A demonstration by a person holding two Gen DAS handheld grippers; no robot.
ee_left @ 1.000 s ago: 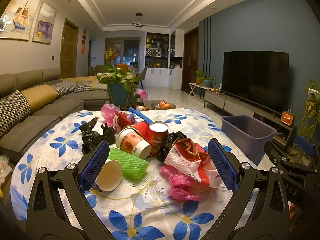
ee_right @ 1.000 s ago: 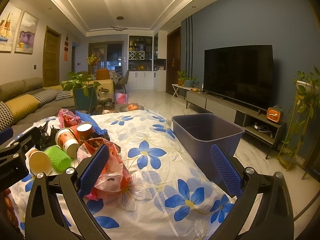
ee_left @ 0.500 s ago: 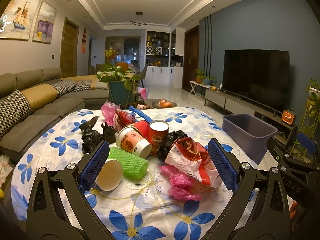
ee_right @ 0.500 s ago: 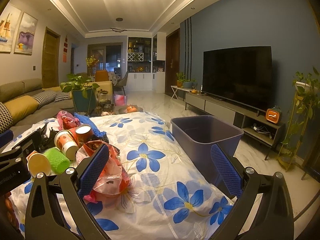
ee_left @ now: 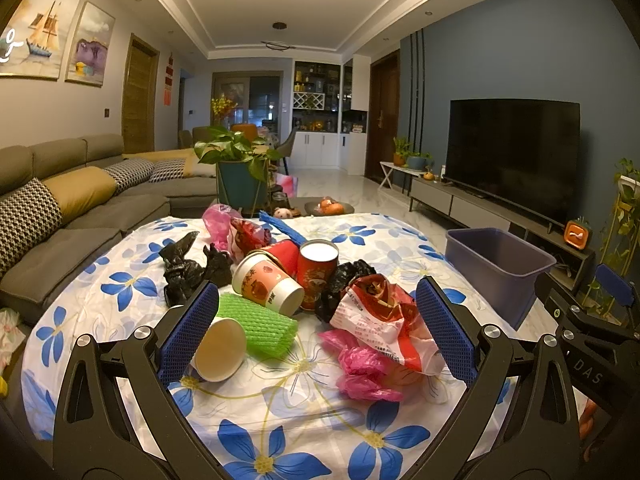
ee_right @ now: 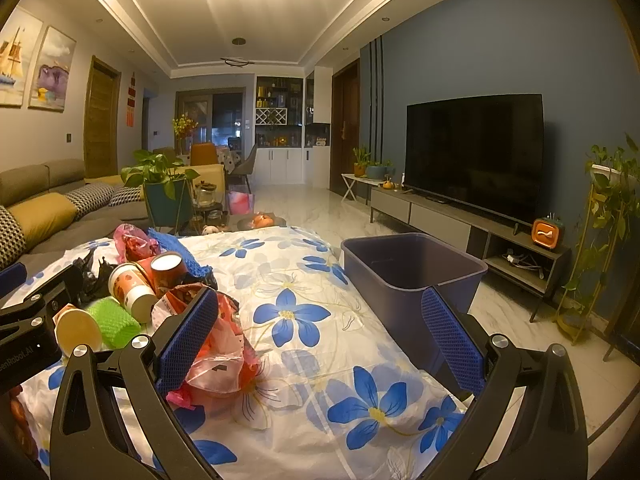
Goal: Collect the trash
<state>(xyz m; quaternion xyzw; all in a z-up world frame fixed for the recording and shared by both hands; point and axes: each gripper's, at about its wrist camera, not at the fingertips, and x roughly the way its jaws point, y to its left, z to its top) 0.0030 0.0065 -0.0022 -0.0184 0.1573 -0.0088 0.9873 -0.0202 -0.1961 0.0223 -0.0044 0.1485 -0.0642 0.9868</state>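
- My left gripper [ee_left: 316, 336] gapes wide over the trash pile [ee_left: 280, 280], holding nothing.
- My right gripper [ee_right: 320, 340], equally wide, shows the purple bin's [ee_right: 412, 276] bare inside.

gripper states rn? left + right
Left gripper: open, holding nothing, above the trash pile.
Right gripper: open, holding nothing, between the pile and the purple bin.

Worktop cloth [ee_left: 120, 292] was matt, creased fabric. Bin [ee_right: 412, 276] was smooth matt plastic. Green sleeve [ee_left: 260, 324] was ribbed foam mesh. Cups [ee_left: 264, 286] were paper; bags [ee_left: 384, 320] were glossy, crinkled plastic film.
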